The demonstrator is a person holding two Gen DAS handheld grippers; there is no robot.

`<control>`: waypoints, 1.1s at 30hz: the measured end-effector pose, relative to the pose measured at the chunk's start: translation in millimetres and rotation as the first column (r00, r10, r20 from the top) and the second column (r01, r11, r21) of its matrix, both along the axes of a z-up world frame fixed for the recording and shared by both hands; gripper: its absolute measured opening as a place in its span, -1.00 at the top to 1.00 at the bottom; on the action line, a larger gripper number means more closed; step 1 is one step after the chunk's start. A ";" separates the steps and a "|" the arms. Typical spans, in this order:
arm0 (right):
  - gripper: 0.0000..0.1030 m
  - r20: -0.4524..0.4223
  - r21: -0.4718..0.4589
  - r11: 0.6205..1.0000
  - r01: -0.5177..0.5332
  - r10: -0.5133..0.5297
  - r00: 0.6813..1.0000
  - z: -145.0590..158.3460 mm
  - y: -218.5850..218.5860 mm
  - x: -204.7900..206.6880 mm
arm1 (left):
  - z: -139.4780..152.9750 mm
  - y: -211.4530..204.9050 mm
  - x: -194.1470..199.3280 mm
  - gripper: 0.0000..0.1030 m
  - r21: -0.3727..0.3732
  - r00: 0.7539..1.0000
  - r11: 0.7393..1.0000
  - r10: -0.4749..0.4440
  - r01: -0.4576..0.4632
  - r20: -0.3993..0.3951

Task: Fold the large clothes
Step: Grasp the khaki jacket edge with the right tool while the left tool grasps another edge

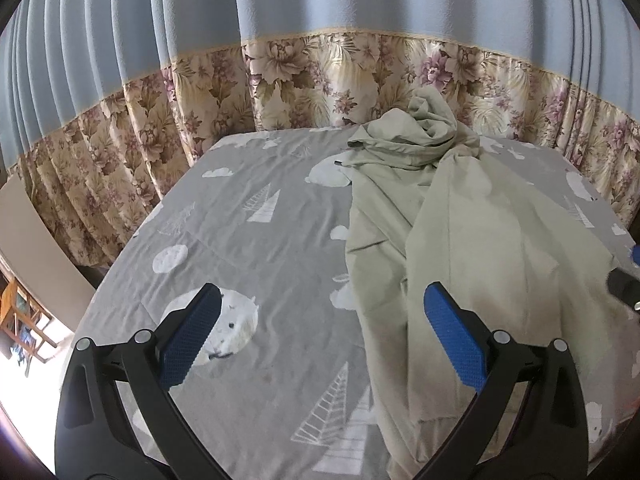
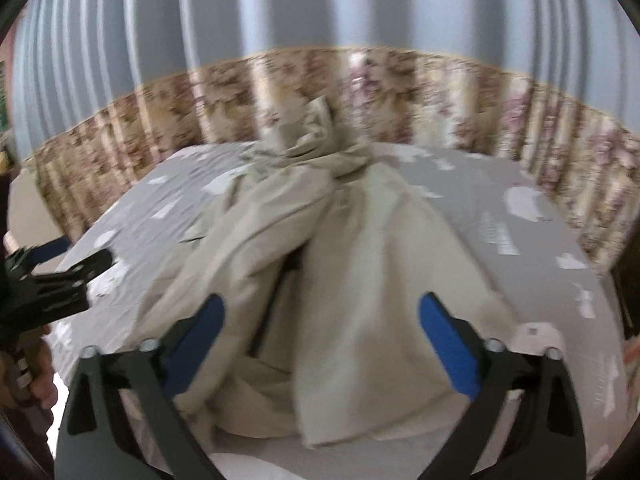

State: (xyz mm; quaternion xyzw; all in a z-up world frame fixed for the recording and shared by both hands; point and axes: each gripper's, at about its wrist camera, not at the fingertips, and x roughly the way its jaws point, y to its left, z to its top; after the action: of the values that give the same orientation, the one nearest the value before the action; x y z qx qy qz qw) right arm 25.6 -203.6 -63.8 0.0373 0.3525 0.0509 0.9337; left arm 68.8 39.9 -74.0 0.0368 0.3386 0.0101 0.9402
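A large pale green-beige garment lies crumpled and stretched lengthwise on the bed, bunched into a heap at the far end. My left gripper is open and empty above the bed, with the garment's left edge just under its right finger. In the blurred right wrist view the same garment spreads below my right gripper, which is open and empty above its near end. The left gripper shows at that view's left edge, and part of the right gripper shows at the left wrist view's right edge.
The bed carries a grey sheet with white bears and trees. Blue curtains with a floral lower band hang close behind the bed's far and side edges. A beige board and a wooden chair stand at the left.
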 end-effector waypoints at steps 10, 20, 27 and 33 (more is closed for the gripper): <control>0.01 -0.114 0.030 0.992 -0.119 0.122 0.986 -32.9 42.1 29.8 | -14.8 3.8 15.5 -0.94 -0.028 0.999 0.999 -0.021 0.019 -0.046; 0.44 -0.156 0.060 0.982 -0.182 0.189 0.970 -47.1 57.1 41.3 | -27.3 13.6 30.9 -0.94 -0.010 0.994 1.000 -0.025 0.025 -0.107; 0.88 -0.144 0.097 0.962 -0.257 0.269 0.952 -51.7 59.8 49.0 | -27.3 26.4 40.6 -0.94 -0.015 0.992 1.000 -0.023 0.022 -0.127; 0.91 -0.075 -0.041 0.983 -0.177 0.174 0.982 -19.6 21.8 53.9 | -25.5 24.2 52.4 -0.94 -0.028 0.989 0.999 -0.024 0.020 -0.145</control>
State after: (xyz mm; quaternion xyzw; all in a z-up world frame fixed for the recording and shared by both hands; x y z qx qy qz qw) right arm 79.5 -181.8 -83.3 -0.0145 0.3886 0.1232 0.9130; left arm 121.2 64.1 -99.6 0.0285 0.4057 -0.0075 0.9135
